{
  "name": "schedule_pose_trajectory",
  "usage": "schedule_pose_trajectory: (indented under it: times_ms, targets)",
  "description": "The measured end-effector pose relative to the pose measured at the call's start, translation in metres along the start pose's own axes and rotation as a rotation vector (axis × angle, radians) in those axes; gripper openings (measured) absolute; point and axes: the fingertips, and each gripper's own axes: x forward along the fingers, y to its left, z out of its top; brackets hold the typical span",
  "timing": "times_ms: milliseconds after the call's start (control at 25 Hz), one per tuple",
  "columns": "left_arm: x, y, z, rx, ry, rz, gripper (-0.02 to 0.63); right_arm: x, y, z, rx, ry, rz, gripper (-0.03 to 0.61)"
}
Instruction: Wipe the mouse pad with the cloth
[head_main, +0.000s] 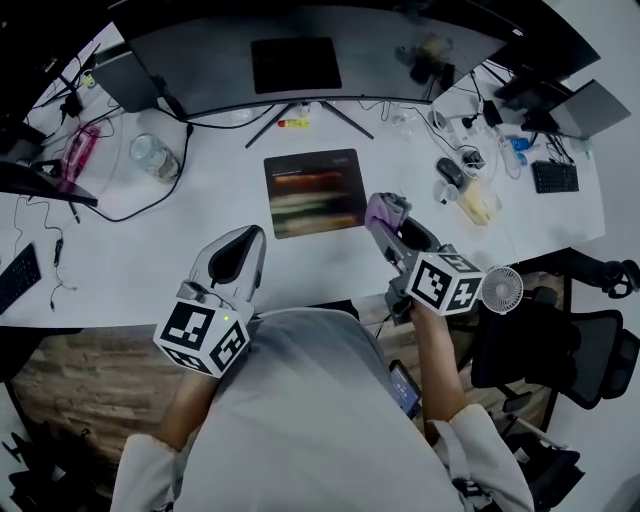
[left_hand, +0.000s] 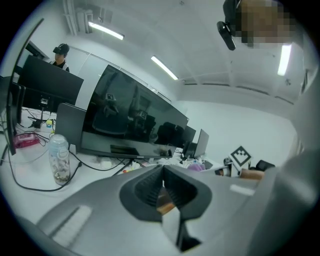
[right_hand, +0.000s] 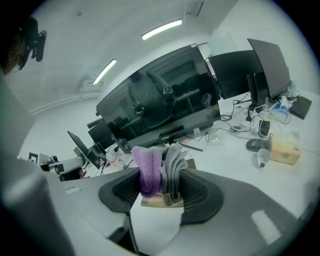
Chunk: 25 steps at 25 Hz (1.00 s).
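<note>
A dark mouse pad (head_main: 314, 192) lies flat on the white desk (head_main: 150, 250), in front of the monitor stand. My right gripper (head_main: 388, 215) hovers just off the pad's right edge, shut on a folded purple and grey cloth (head_main: 379, 208). In the right gripper view the cloth (right_hand: 159, 167) stands up bunched between the two jaws of that gripper (right_hand: 161, 184), and a strip of the pad shows just under it. My left gripper (head_main: 250, 238) is near the desk's front edge, below and left of the pad, jaws shut and empty (left_hand: 163, 181).
A wide curved monitor (head_main: 300, 60) stands behind the pad. A clear jar (head_main: 152, 156) and cables sit at the left. At the right are a mouse (head_main: 450, 172), a tissue box (head_main: 477, 205), a keyboard (head_main: 554, 177), a small fan (head_main: 501, 289) and an office chair (head_main: 560, 350).
</note>
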Motion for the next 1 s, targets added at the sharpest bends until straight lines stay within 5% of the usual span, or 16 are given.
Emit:
schedule_pose_trajectory:
  times_ms: [280, 520, 1000]
  targets:
    - [-0.017, -0.004, 0.014, 0.057, -0.032, 0.034, 0.0, -0.029, 0.027, -0.001, -0.04, -0.093, -0.042, 0.218]
    - [-0.036, 0.005, 0.011, 0.097, -0.049, 0.124, 0.0, -0.057, 0.06, 0.006, -0.223, -0.17, -0.081, 0.204]
    - [-0.065, 0.002, 0.002, 0.04, -0.106, 0.113, 0.0, -0.081, 0.116, -0.008, -0.285, -0.207, -0.06, 0.181]
